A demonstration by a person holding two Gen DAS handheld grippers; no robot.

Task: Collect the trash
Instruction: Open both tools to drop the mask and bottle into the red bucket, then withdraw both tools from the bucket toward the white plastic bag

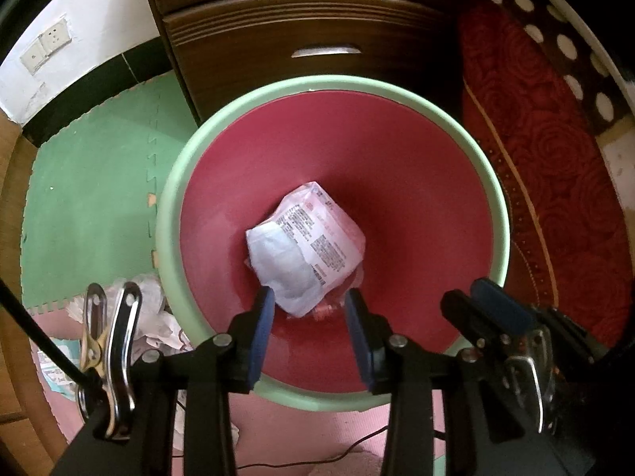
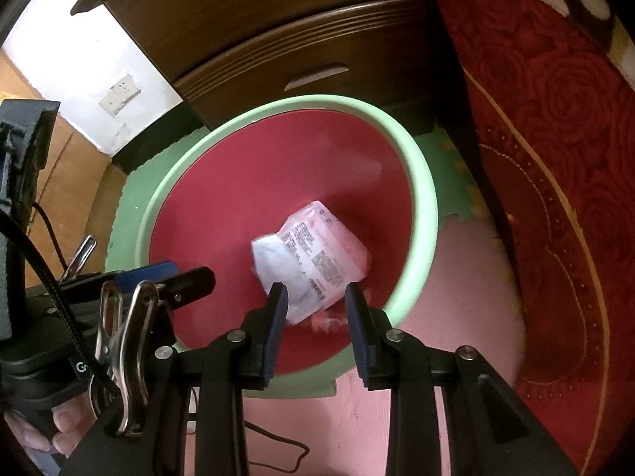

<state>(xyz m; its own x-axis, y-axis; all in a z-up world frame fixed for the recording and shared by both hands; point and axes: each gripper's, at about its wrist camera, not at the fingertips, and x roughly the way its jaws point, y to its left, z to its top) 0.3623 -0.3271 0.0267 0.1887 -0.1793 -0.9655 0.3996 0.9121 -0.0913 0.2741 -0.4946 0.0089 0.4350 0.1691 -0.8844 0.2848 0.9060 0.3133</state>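
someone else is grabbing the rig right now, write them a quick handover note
Left gripper: open, empty, above the near side of the bin.
Right gripper: open, empty, beside the left one, also over the bin.
Done: one crumpled wrapper lies at the bottom of the bin, with a few small pink scraps next to it.
Left: crumpled paper sits on the floor mat just outside the bin's left side, with a printed packet nearer the camera. Both probably go in next.
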